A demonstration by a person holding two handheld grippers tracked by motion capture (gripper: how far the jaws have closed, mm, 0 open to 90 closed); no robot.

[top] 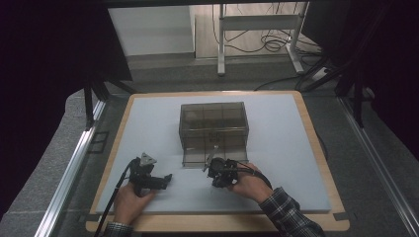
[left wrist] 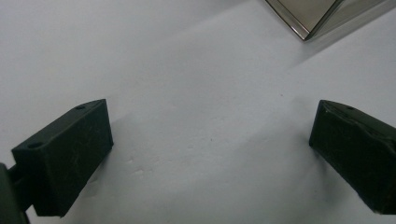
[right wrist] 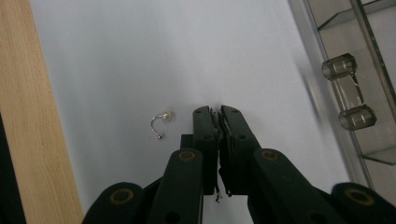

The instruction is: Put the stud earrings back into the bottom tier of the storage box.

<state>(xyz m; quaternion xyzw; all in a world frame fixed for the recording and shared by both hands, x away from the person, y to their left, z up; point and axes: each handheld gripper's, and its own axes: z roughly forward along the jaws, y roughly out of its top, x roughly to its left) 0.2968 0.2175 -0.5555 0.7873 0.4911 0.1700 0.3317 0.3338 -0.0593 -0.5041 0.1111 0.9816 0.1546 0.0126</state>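
Right gripper (right wrist: 217, 112) pressed together beside earring (right wrist: 161, 122); left gripper (left wrist: 210, 140) spread apart.

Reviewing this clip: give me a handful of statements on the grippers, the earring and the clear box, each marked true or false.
1. The right gripper has its fingers shut together. True.
2. The pearl earring is clamped between the right gripper's fingers. False: it lies on the white mat, beside the fingers and apart from them.
3. The left gripper has its fingers wide apart with bare mat between them. True.
4. The clear box stands on the mat's left edge. False: it stands near the middle, beyond both grippers.
5. The left gripper holds the box. False: it sits apart from the box, whose corner shows ahead of it.
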